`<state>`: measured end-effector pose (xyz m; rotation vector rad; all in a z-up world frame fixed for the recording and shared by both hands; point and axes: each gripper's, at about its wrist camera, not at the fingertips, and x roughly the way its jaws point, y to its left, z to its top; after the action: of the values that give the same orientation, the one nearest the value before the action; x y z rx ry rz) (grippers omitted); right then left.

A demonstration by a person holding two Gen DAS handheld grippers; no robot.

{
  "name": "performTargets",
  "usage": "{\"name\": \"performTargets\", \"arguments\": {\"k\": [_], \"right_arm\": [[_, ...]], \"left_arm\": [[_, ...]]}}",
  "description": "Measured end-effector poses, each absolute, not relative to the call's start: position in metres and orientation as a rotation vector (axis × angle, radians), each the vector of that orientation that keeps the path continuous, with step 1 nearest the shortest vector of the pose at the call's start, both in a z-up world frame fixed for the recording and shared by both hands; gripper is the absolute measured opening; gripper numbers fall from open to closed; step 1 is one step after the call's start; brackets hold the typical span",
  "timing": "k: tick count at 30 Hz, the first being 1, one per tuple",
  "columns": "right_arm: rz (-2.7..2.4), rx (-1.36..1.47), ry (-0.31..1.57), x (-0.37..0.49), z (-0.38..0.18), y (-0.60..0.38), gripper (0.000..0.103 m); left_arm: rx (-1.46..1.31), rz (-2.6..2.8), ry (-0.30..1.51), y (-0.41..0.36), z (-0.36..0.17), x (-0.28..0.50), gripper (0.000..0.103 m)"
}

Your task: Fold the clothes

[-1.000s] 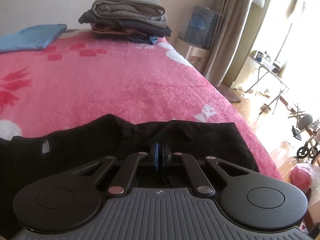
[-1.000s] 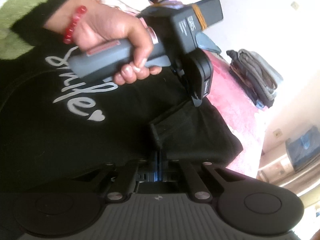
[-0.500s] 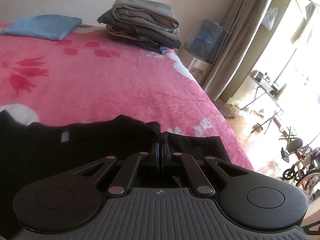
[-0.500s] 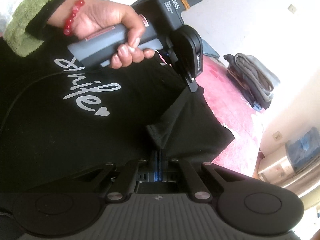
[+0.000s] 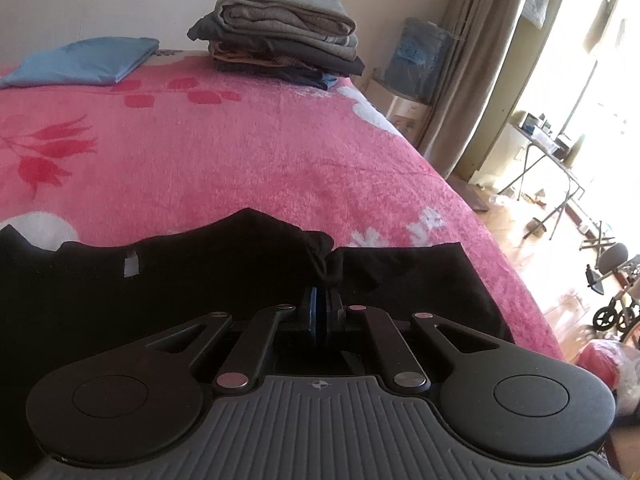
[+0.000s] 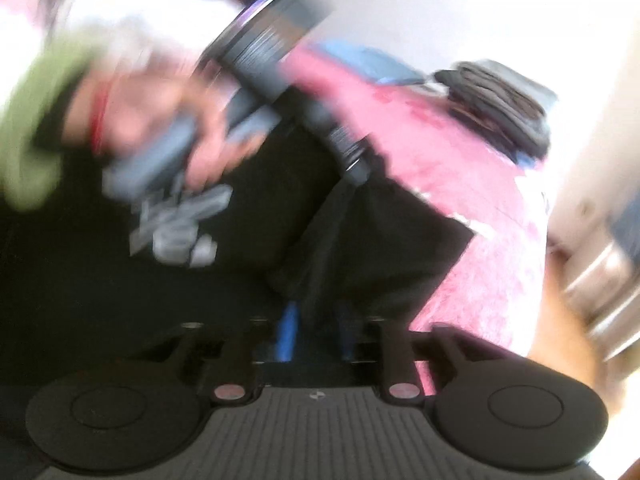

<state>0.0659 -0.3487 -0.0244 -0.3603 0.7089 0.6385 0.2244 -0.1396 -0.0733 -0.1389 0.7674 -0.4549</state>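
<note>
**Black T-shirt pinched at the left claw, right claw letting go**

Just ahead of the left claw [image 5: 323,300], a bunched fold of the black cotton T-shirt [image 5: 200,280] rises between the blue pads, which stand almost together and press on the cloth even as they begin to ease apart. To the left of that claw the shirt spreads flat over the pink floral fleece blanket [image 5: 240,152] on the bed, its neck label showing; to the right lies a short sleeve. Far beyond the claw sit a stack of folded grey and dark clothes [image 5: 280,40] and a folded blue cloth [image 5: 84,62].

From the right wrist the view is badly blurred. The right claw [image 6: 316,320] has its jaws opening, with a clear gap between the blue pads; a fold of the black shirt hangs just in front of that gap, but the pads do not seem to press it. Above and to the left of this claw, a hand in a green cuff [image 6: 172,132] grips the handle of the other tool.

The shirt looks light, limp and unslippery on fleece; it will sag and crease wherever unsupported. A seam, hem or shoulder edge is probably the best hold, taking both layers together.
</note>
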Motion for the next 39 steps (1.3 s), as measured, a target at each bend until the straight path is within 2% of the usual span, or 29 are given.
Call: {"name": "performTargets", "arguments": {"k": [2, 4, 10, 13, 15, 18, 24, 35, 39], "right_arm": [[0.6, -0.183, 0.721, 0.088, -0.016, -0.373, 0.04], [0.539, -0.034, 0.763, 0.117, -0.02, -0.392, 0.04], [0.364, 0.291, 0.891, 0.192, -0.059, -0.42, 0.039], [0.362, 0.408, 0.917, 0.21, -0.074, -0.426, 0.031], [0.36, 0.412, 0.916, 0.213, -0.078, -0.423, 0.009], [0.359, 0.382, 0.895, 0.213, -0.076, -0.418, 0.001], [0.271, 0.346, 0.781, 0.199, -0.058, -0.433, 0.0], [0.227, 0.28, 0.793, 0.203, -0.069, -0.431, 0.001], [0.233, 0.324, 0.82, 0.206, -0.069, -0.436, 0.007]], "left_arm": [[-0.146, -0.458, 0.761, -0.137, -0.072, 0.223, 0.021], [-0.163, -0.465, 0.744, -0.134, -0.07, 0.221, 0.027], [-0.274, -0.449, 0.719, -0.116, -0.067, 0.225, 0.029], [-0.333, -0.404, 0.725, -0.104, -0.07, 0.232, 0.029], [-0.366, -0.376, 0.728, -0.097, -0.072, 0.237, 0.029], [-0.394, -0.335, 0.729, -0.091, -0.076, 0.242, 0.029], [-0.336, -0.31, 0.716, -0.104, -0.078, 0.25, 0.029], [-0.097, -0.259, 0.651, -0.142, -0.086, 0.255, 0.029], [-0.12, -0.255, 0.656, -0.138, -0.082, 0.256, 0.029]]}}
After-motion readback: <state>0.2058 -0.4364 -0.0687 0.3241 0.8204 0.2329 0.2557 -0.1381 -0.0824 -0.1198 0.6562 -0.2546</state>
